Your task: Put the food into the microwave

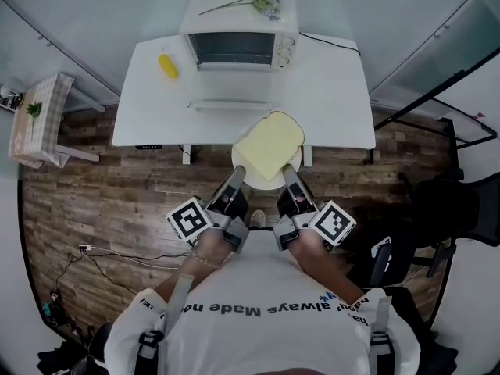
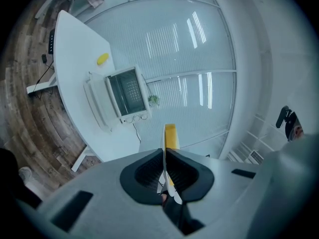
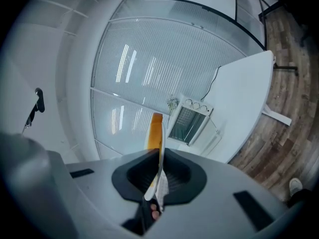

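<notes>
the room was bright and evenly lit by cool, diffuse light, with only a soft shadow on the floor under the front edge of the white desk. all three views bent straight lines like a fisheye, and both gripper views had black, vignetted corners. pale streaks of glare lay on the frosted glass wall in both. the grey bodies of the left gripper and right gripper were soft and out of focus near the lens.

Smooth matt white table at twelve o'clock; wood-plank floor around it; checked cloth at nine o'clock; smooth white microwave.
</notes>
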